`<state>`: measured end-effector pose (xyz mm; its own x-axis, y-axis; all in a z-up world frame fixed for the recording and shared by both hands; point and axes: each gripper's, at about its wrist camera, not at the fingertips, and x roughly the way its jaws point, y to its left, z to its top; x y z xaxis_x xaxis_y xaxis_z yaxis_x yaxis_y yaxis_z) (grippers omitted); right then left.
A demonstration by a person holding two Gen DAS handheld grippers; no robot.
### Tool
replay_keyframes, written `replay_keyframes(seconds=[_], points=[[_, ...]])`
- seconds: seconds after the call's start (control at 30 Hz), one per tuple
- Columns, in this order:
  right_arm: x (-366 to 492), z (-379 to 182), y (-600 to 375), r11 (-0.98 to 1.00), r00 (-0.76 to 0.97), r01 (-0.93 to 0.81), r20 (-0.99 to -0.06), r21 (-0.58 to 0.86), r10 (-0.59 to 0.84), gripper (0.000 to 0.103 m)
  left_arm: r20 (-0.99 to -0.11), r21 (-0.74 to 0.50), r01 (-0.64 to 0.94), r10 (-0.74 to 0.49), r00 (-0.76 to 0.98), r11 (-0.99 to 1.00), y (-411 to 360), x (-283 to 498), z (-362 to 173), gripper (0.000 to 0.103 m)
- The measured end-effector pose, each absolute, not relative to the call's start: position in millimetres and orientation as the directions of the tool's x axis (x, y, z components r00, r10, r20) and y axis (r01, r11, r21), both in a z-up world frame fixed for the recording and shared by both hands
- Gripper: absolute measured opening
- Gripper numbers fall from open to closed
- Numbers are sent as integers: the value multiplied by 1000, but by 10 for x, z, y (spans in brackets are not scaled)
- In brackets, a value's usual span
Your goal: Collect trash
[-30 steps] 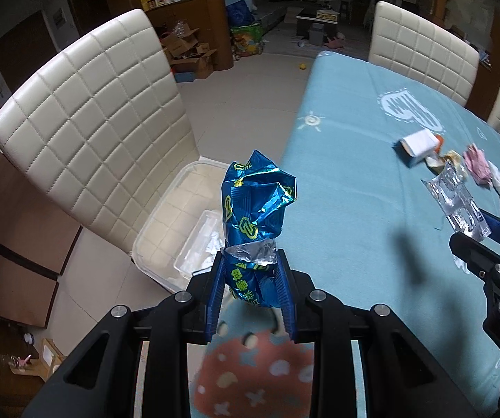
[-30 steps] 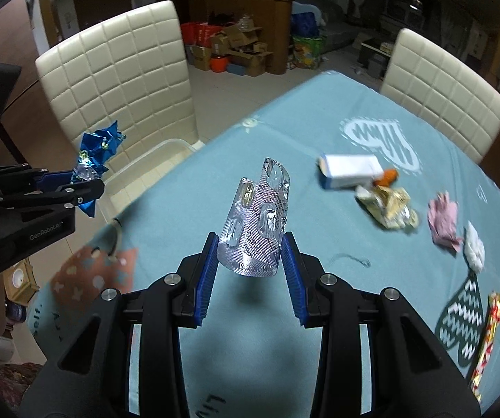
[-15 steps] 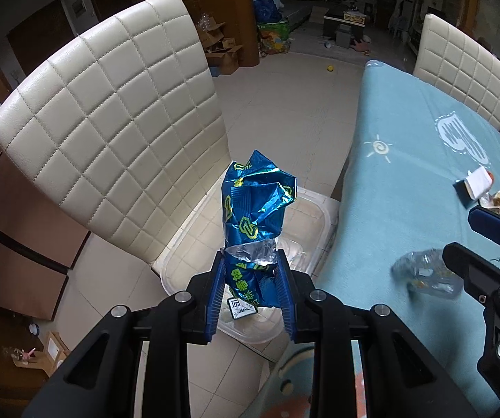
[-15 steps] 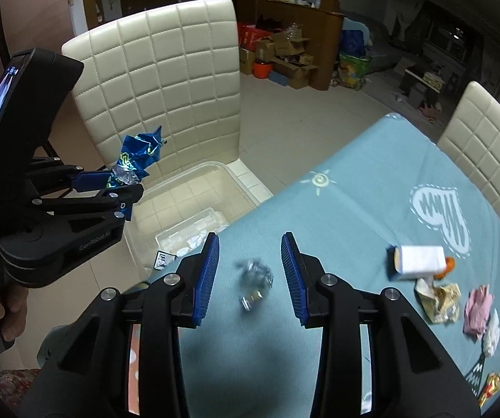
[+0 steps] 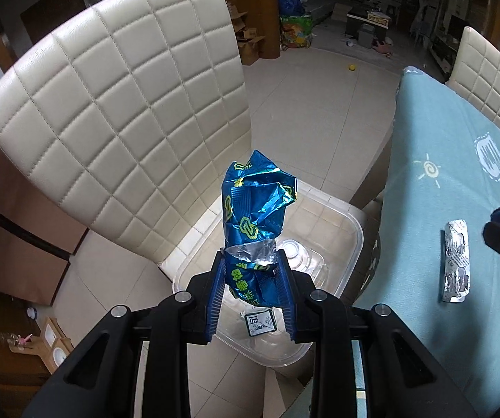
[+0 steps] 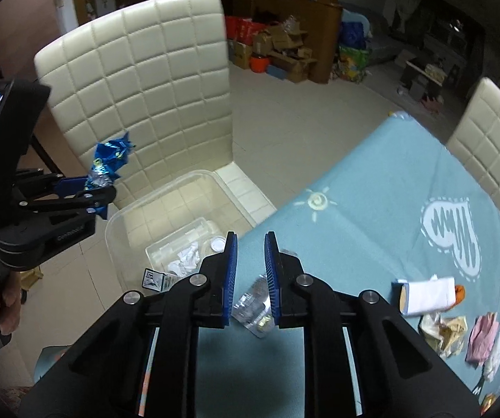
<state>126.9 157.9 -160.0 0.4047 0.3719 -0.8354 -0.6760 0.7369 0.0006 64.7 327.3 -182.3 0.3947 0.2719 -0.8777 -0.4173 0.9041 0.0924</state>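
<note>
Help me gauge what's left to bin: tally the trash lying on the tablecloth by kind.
blister pack: 1
white box: 1
orange scrap: 1
crumpled wrappers (gold, pink, white): 3
Total: 6; the blue wrapper in the left gripper is excluded.

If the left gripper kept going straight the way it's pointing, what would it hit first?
Probably the clear plastic bin on the floor. The left gripper, shut on the blue wrapper, points down over it, beside the white chair. Depth is uncertain.
</note>
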Motion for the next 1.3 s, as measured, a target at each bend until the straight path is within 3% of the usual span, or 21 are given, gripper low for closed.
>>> replay_keyframes(seconds=[0.07, 0.1, 0.13, 0.57, 0.93, 1.3], points=[[1305, -1663, 1500, 755, 389, -655, -850, 15, 355, 34, -883, 84, -410, 259, 392, 908, 3246, 659, -1877, 28], [1316, -1692, 1447, 767, 388, -641, -853, 22, 348, 62, -884, 81, -406, 253, 392, 910, 3224, 665, -1899, 28], [1311, -1703, 1383, 783, 405, -621, -847, 23, 346, 81, -886, 78, -403, 249, 392, 912, 3218, 668, -1917, 29], [1323, -2149, 1444, 793, 308, -607, -906, 49, 291, 73, -893, 85, -348, 226, 388, 934, 3053, 699, -2047, 29], [1269, -2189, 1515, 778, 326, -628, -901, 21, 288, 35, -898, 79, -355, 221, 380, 932, 3096, 677, -2084, 29], [1261, -1955, 1884, 711, 345, -703, -867, 16, 360, 33, -884, 95, -358, 245, 398, 929, 3126, 662, -2004, 29]])
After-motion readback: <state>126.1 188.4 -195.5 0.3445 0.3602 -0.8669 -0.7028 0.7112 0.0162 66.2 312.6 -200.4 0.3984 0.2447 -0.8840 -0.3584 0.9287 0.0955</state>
